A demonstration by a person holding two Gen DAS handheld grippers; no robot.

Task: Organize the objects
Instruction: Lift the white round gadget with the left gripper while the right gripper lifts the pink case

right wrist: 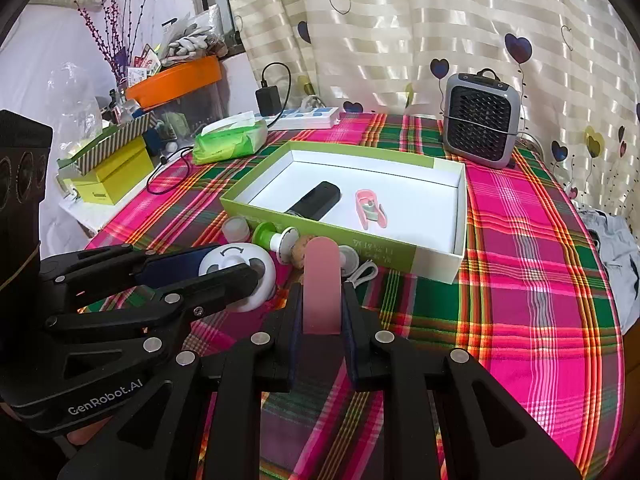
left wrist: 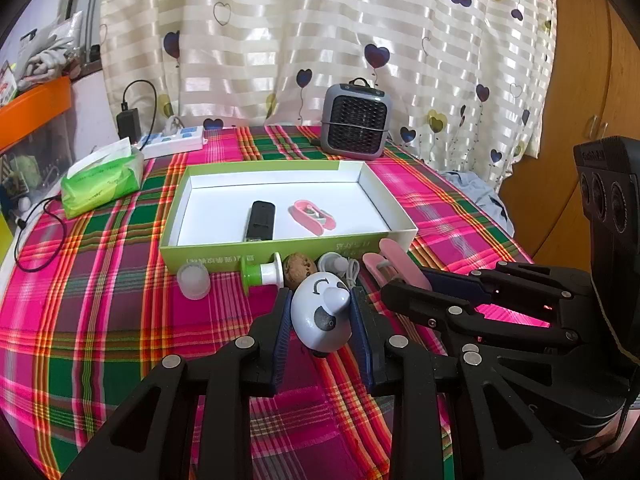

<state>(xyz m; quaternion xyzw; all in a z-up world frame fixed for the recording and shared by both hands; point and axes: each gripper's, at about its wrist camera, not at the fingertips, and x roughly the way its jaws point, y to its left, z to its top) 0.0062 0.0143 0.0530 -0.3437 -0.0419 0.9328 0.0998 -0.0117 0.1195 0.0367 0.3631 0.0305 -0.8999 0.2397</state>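
Far left on the plaid table (left wrist: pixel 100 320) sits one green tissue pack (left wrist: pixel 102 184), and behind it one white power strip (left wrist: pixel 176 142). Next comes a single clear cap (left wrist: pixel 194 280) in front of the green box (left wrist: pixel 276 254), then one green-and-white spool (left wrist: pixel 262 274) and one brown walnut (left wrist: pixel 300 270), all lined up along the box's near wall. Here the left tongs (left wrist: pixel 322 320) are closed onto a white egg-shaped toy (left wrist: pixel 322 318) with a painted face, black eye patches and a stubby nose, held just over the cloth in front of the box. Inside the box lie two things: one black stick (left wrist: pixel 260 220) and one pink clip (left wrist: pixel 312 216). Right of the toy, one white earbud (left wrist: pixel 334 264) with its cord, then the right tongs (right wrist: pixel 322 300), squeezed narrow on a flat pink strip (right wrist: pixel 322 284) with a rounded tip, pointing toward the box. At the back, one grey heater (left wrist: pixel 356 122).
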